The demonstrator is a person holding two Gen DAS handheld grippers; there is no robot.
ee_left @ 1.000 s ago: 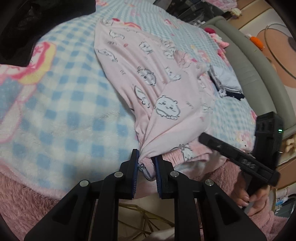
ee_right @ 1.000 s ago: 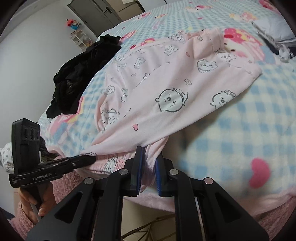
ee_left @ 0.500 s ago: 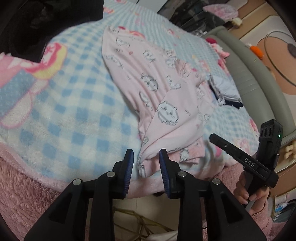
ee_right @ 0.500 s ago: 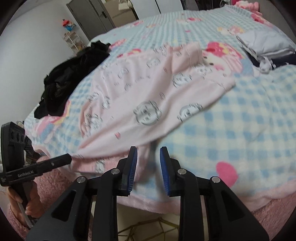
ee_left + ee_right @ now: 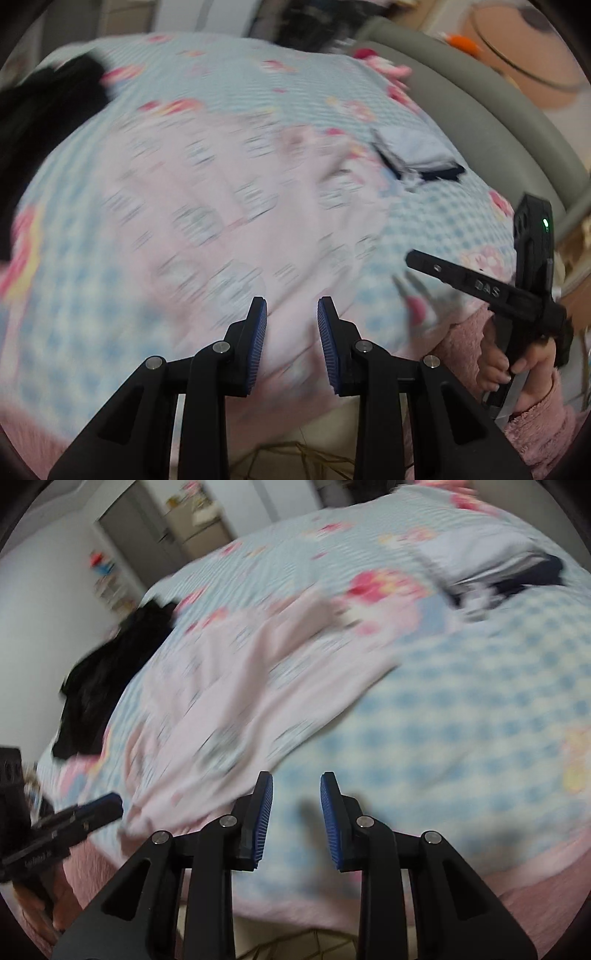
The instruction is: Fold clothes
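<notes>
Both views are blurred. The pink garment [image 5: 229, 229] with small printed figures lies spread on the bed [image 5: 92, 332], which has a blue and white checked cover. The near edge of the garment reaches the near edge of the bed.

The left claw [image 5: 291, 343] hangs over this near edge with its blue pads [image 5: 258, 343] apart. Its jaws have just been opening, and the pads press on no cloth; the garment lies under and behind them. In the right wrist view this claw [image 5: 92, 808] shows at the lower left, near the corner of the garment.

The right claw [image 5: 296, 819] is also apart, with nothing between the pads [image 5: 264, 819]. Its jaws have been opening too. It stands over the bare checked cover, just beside the right edge of the garment [image 5: 236, 701]. In the left wrist view, a hand [image 5: 517, 365] in a fluffy pink sleeve [image 5: 539, 432] holds this claw [image 5: 417, 258].

A black pile of clothes [image 5: 107, 672] lies at the far left of the bed. A folded grey and dark stack [image 5: 491, 565] lies at the far right, well apart from the garment.
</notes>
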